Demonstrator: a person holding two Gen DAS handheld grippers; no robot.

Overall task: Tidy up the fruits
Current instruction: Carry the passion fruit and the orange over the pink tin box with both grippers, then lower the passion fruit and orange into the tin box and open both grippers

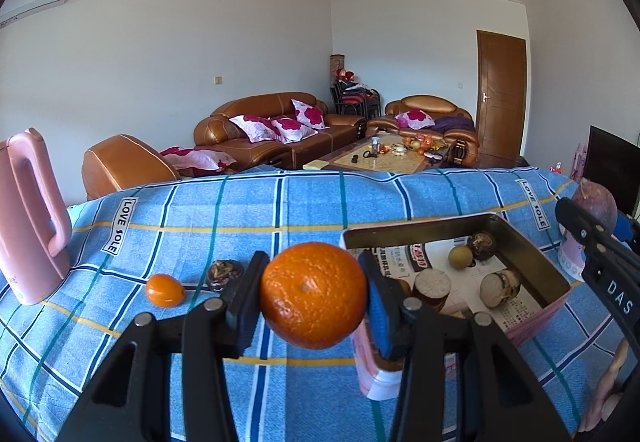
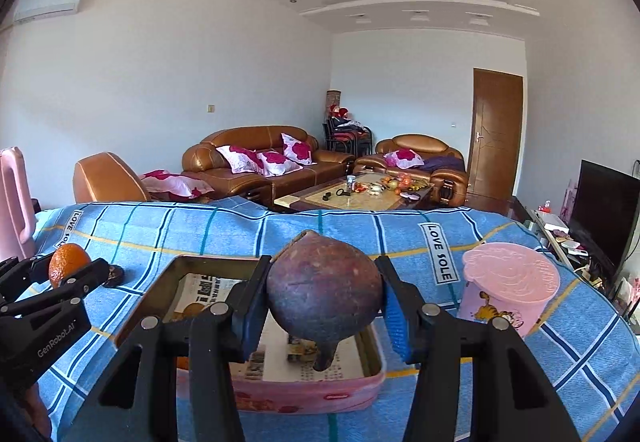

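Left wrist view: the left hand-held gripper (image 1: 314, 296) is gripping an orange (image 1: 313, 295) above the table (image 1: 240, 210), beside the tray's (image 1: 536, 262) left wall.

Right wrist view: the right hand-held gripper (image 2: 324, 302) is clamping a purple-brown fruit (image 2: 324, 292) over the tray (image 2: 372, 358), near the table's front edge.

A blue plaid cloth (image 1: 280, 210) with yellow and teal lines covers the table. The orange (image 1: 314, 294) is bright orange; left of it stands a pink kettle (image 1: 30, 218). The box (image 2: 308, 394) is pink, the mangosteen (image 2: 324, 298) dull purple-brown, the cup (image 2: 508, 286) pink.
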